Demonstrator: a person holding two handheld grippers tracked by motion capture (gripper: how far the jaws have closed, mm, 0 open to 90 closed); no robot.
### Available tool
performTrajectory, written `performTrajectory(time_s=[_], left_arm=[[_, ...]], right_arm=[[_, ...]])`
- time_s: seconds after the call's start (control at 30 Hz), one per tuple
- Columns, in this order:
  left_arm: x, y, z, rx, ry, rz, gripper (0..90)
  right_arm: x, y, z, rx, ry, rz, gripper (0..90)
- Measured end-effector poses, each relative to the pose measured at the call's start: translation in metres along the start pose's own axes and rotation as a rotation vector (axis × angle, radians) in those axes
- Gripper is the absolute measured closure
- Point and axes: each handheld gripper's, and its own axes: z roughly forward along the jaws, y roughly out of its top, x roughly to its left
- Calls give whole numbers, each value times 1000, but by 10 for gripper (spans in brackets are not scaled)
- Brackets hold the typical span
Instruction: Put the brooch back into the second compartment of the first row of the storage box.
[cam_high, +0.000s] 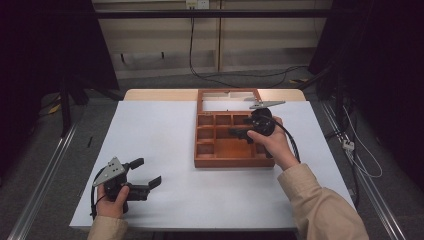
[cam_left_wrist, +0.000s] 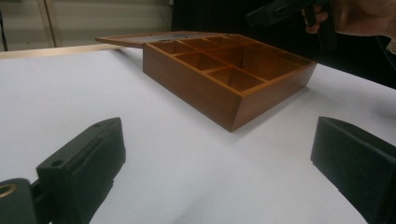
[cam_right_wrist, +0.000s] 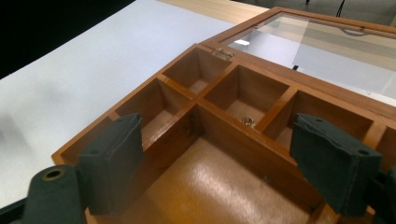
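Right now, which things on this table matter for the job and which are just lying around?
In play:
open compartmented wooden box
its glass-panelled lid
small metal piece in one compartment
right gripper above the box

Lying about:
left gripper, idle
floor cables

A: Overall exposure is dim. The white table (cam_high: 165, 150) is the brightest surface; the room sides fall to near black.

B: Glare?

A: Present on the glass lid (cam_right_wrist: 317, 44) and the polished wooden box (cam_right_wrist: 224, 186) floor (right gripper view). Soft shadow lies beside the box. Both gripper views render near claws slightly soft.
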Motion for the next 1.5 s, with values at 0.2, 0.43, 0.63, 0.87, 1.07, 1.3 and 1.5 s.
performTrajectory(time_s=[0.2, 0.43, 0.63, 0.87, 1.07, 1.3, 1.5], left_arm=[[0, 0, -1, -2, 3, 1, 26], [0, 0, -1, -1, 2, 2, 26], [-1, 0, -1, -5, 3, 0, 26], [0, 0, -1, -4, 2, 0, 26], [0, 0, -1, -6, 1, 0, 26], [0, 0, -1, -5, 0, 0, 26], [0, 0, 0, -4, -1, -4, 26]], right_arm=[[4, -10, -15, -5, -2, -13, 165], [13, -25, -28, -7, -3, -40, 157], [16, -35, -40, -8, -2, -51, 157], [18, -47, -51, -12, 4, -56, 157], [20, -58, -60, -3, -6, -71, 157], [20, -70, -72, -13, -12, -63, 160], [20, -81, -79, -14, -14, -62, 161]])
